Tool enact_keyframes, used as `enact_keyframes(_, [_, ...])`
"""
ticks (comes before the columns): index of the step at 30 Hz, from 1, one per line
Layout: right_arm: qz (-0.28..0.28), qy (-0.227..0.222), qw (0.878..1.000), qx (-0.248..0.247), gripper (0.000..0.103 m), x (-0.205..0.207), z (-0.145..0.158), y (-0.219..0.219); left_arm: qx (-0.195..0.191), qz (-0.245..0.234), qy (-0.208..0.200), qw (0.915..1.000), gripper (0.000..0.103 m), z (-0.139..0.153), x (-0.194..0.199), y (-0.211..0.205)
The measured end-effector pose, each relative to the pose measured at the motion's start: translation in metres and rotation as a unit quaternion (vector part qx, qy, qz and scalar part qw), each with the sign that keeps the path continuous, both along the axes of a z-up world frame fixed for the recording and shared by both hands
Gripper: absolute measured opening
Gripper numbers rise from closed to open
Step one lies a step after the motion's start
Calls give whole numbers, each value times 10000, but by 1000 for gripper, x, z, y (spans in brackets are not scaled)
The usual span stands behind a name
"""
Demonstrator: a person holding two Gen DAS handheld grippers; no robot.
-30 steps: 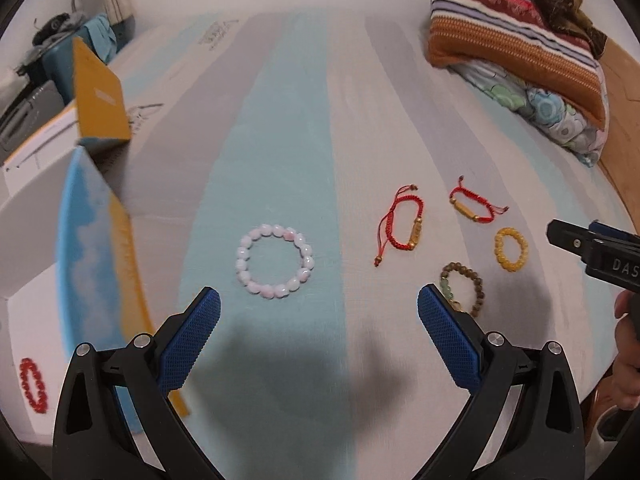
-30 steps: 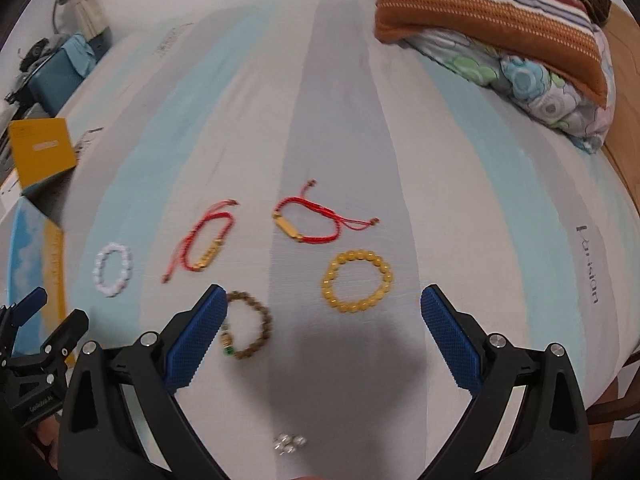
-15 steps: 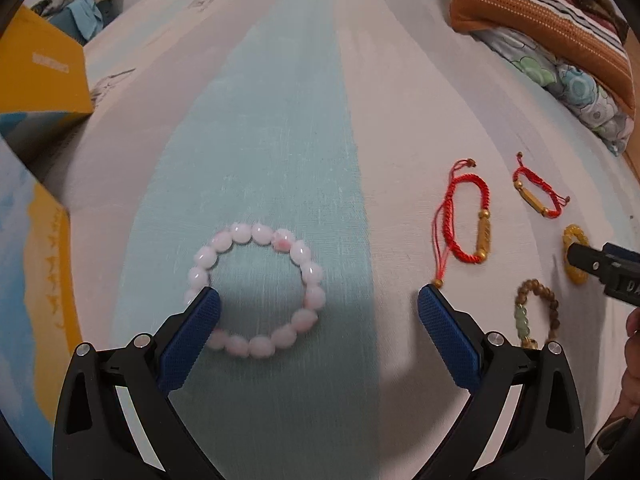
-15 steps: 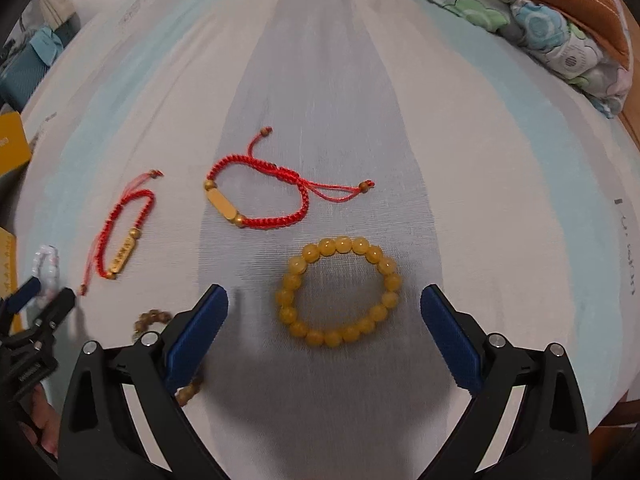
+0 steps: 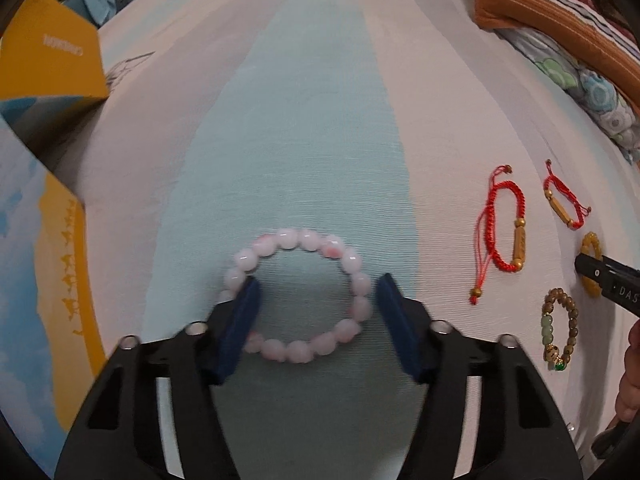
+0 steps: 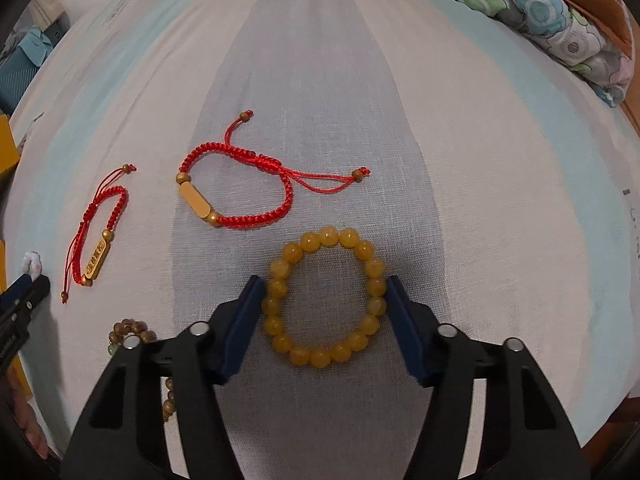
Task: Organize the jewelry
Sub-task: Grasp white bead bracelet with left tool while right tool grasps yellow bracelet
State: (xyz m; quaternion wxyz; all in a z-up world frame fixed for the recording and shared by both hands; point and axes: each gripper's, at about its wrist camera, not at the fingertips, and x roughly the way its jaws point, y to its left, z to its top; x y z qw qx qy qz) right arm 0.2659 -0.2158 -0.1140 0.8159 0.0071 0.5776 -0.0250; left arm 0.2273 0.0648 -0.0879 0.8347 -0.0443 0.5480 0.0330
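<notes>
On the striped bedsheet (image 5: 320, 120), the left claw (image 5: 318, 296) stands apart around the pink bead bracelet (image 5: 298, 296), and the right claw (image 6: 324, 300) stands apart, flanking the yellow bead bracelet (image 6: 324, 296). Two red cord bracelets (image 6: 236, 188) and a brown bead bracelet (image 5: 560, 328) lie nearby; an orange box (image 5: 52, 60) sits left.
</notes>
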Motion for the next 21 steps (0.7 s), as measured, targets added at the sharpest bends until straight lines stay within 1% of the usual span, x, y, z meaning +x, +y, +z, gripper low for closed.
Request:
enact_keyframes(1, [-16,-8,10000,5,48,-1,0,-1,4,9,2,10000,49,0,-1,1])
enact_keyframes(2, [-37,-13,10000,6,46,2,1,-3,10,26,2,10000,44,0,-1,3])
enact_keyframes(3, [-62,-27,10000,-1,41,1,1,-3,26,27,7,10000,42,1,-2,3])
enact_keyframes(5, [-124,-72,9999,14,33,0,0,-5,16,19,10,10000,33,2,-4,3])
enact_keyframes(6, [-184,-94,9998,30,26,-3,-1,-4,-34,46,23,10000,30,2,-5,5])
enact_keyframes(7, [-260,-120,9996,59,18,-4,0,-7,-43,60,27,10000,23,3,-5,5])
enact_keyframes(8, [-279,-129,9995,83,19,-5,0,-8,-72,70,33,9999,13,3,-6,7])
enact_keyframes(9, [-282,-136,9994,114,18,-6,1,-10,-118,84,33,9999,10,4,-7,8])
enact_keyframes(13, [-363,-202,9988,246,18,-6,5,-16,-189,87,-21,9998,10,4,-10,11])
enact_keyframes(21, [-429,-379,9979,295,18,-7,16,-26,-239,43,-161,9996,9,16,-18,8])
